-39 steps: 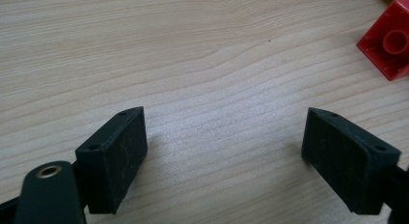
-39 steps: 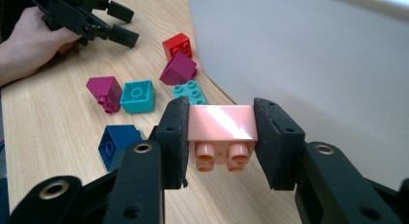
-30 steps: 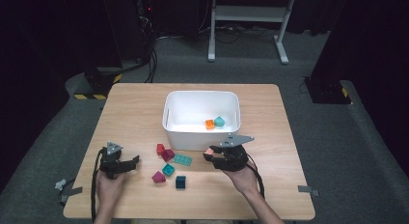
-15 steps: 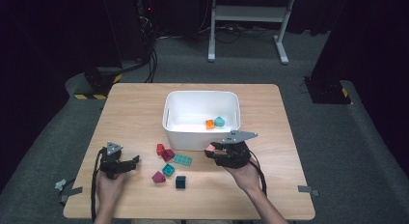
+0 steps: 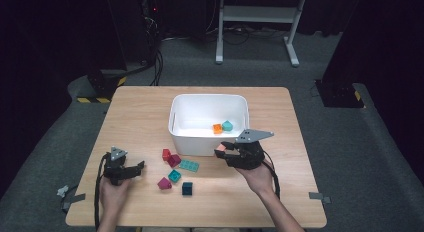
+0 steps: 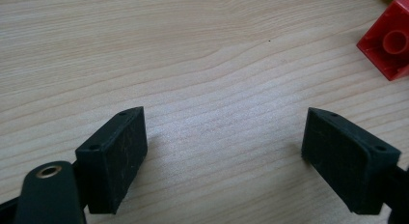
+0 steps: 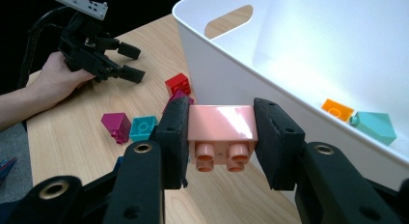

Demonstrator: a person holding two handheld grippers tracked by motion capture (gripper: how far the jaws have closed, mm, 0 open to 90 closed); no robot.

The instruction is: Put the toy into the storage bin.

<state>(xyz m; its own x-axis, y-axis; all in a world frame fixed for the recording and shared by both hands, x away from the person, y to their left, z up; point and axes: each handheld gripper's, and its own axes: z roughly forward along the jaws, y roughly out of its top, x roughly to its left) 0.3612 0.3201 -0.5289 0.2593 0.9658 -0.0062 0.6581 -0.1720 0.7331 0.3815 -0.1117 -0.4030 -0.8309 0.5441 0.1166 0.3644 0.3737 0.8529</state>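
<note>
My right gripper (image 5: 220, 152) is shut on a pale pink brick (image 7: 221, 124), studs down, just off the front wall of the white bin (image 5: 173, 123). An orange brick (image 5: 217, 128) and a teal brick (image 5: 227, 125) lie inside the bin. In the right gripper view the pink brick sits squarely between both pads (image 7: 174, 132), beside the bin's wall (image 7: 226, 74). My left gripper (image 5: 139, 167) rests low on the table at the left, open, with bare wood between its jaws (image 6: 224, 147). A red brick (image 6: 393, 45) lies ahead of it to the right.
Loose bricks lie between the two hands: red (image 5: 166, 154), magenta (image 5: 174, 160), a flat teal plate (image 5: 189, 165), teal (image 5: 175, 176), another magenta (image 5: 164, 183) and dark teal (image 5: 187, 188). Bare wood stretches along the table's far side and right side.
My right gripper has risen a little with the pink brick held in it, close to the bin's front wall. The left gripper has stayed where it was.
</note>
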